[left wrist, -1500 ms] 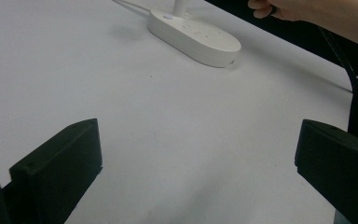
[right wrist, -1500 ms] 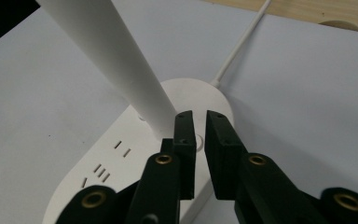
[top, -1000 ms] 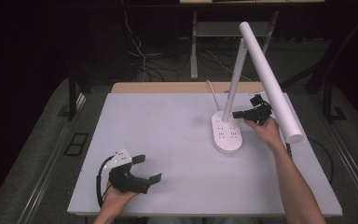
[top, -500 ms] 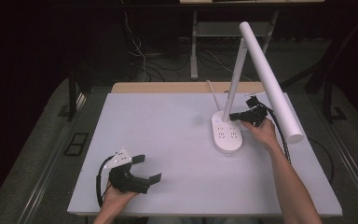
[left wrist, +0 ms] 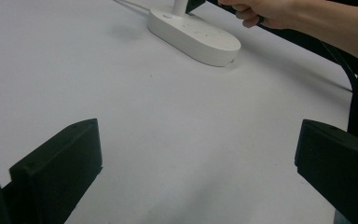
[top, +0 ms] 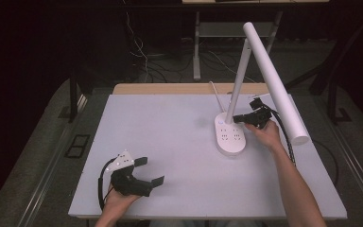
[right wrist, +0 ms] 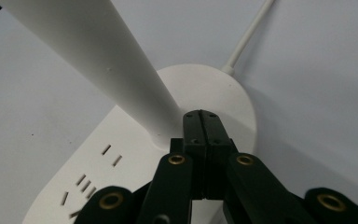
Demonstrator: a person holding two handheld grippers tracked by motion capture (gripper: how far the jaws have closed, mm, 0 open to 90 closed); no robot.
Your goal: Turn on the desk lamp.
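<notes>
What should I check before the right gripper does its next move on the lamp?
1. Right gripper jaws shut, nothing between them: ok.
2. Tips at the foot of the lamp stem, over the lamp base: ok. Contact with the base: cannot tell.
3. Lamp base flat on the table, upright: ok.
4. Lamp head hangs over the right hand; room to lift: cannot tell.
5. Left gripper open, resting near the table's front edge, far from the lamp: ok.
6. White cord runs away behind the base, clear of the jaws: ok.
</notes>
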